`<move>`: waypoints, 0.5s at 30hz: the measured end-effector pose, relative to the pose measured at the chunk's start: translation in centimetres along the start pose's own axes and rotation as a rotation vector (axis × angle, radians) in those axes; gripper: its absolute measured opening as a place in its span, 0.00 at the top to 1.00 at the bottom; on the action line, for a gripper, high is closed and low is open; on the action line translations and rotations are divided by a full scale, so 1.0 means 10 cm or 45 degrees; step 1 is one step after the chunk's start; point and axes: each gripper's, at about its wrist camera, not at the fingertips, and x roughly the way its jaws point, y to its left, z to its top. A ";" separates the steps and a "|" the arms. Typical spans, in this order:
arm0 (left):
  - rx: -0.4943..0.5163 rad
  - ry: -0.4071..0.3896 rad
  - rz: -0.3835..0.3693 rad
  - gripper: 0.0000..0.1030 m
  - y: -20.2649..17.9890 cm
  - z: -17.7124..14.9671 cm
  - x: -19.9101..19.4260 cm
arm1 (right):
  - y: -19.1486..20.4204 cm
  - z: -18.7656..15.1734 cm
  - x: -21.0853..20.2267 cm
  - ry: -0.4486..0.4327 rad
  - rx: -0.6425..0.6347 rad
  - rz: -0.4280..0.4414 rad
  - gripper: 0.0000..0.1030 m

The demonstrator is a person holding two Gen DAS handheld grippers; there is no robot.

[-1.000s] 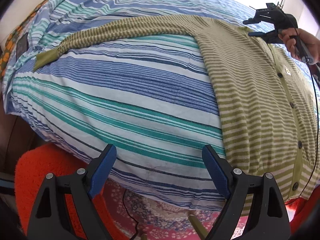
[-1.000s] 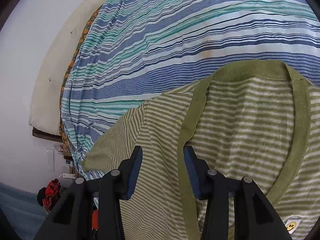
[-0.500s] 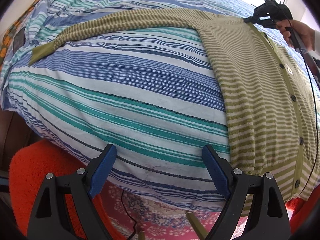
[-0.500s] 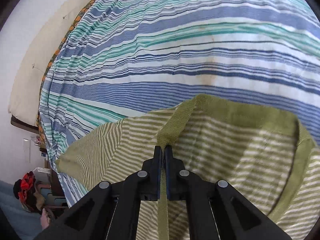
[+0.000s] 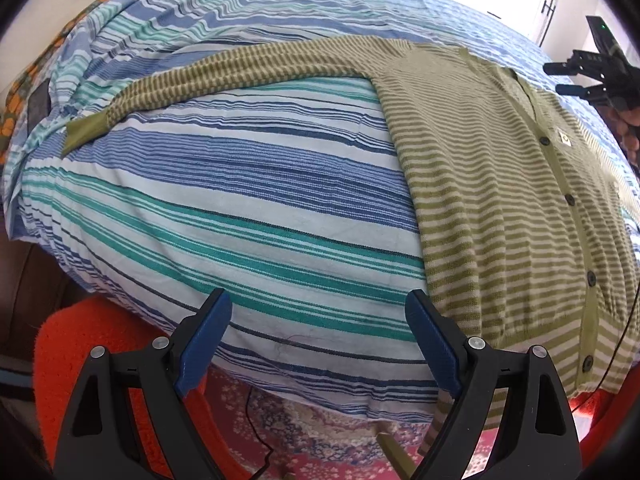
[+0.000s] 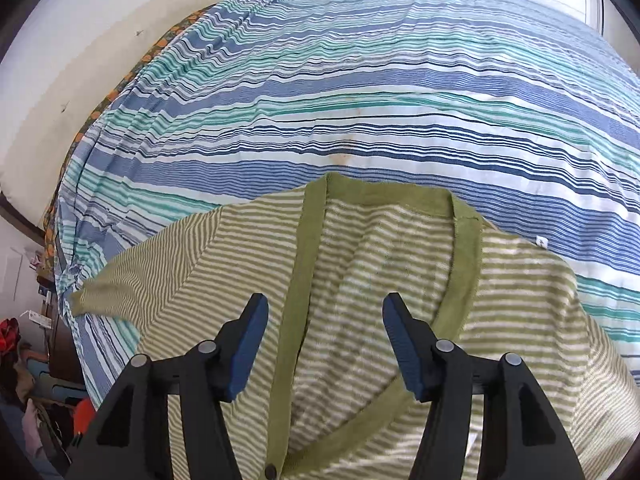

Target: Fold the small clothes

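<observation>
- Only the left wrist view shows the whole long sleeve, lying flat out to the left with its plain green cuff at the end.
- The left gripper has its jaws wide apart over the bed edge, with nothing in them.
- Only the right wrist view shows the neck band up close.
- The right gripper is opening above the green striped cardigan, not pinching it.
- The cardigan lies buttoned on a blue and green striped bed sheet.
- An orange rug sits below the bed.
</observation>
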 end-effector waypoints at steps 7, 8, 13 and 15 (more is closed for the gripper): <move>0.247 -0.061 -0.081 0.13 -0.59 -0.08 -0.21 | -0.01 -1.92 -0.66 0.101 -0.016 -0.042 0.35; 0.291 -0.054 -0.100 0.13 -0.71 -0.10 -0.22 | -0.02 -2.15 -0.69 0.125 0.001 -0.058 0.35; 0.480 -0.058 -0.160 0.13 -1.17 -0.12 -0.31 | -0.24 -2.83 -1.10 0.040 0.246 -0.009 0.35; 0.515 -0.052 -0.187 0.13 -1.31 -0.12 -0.30 | -0.30 -2.89 -1.29 -0.036 0.306 -0.013 0.35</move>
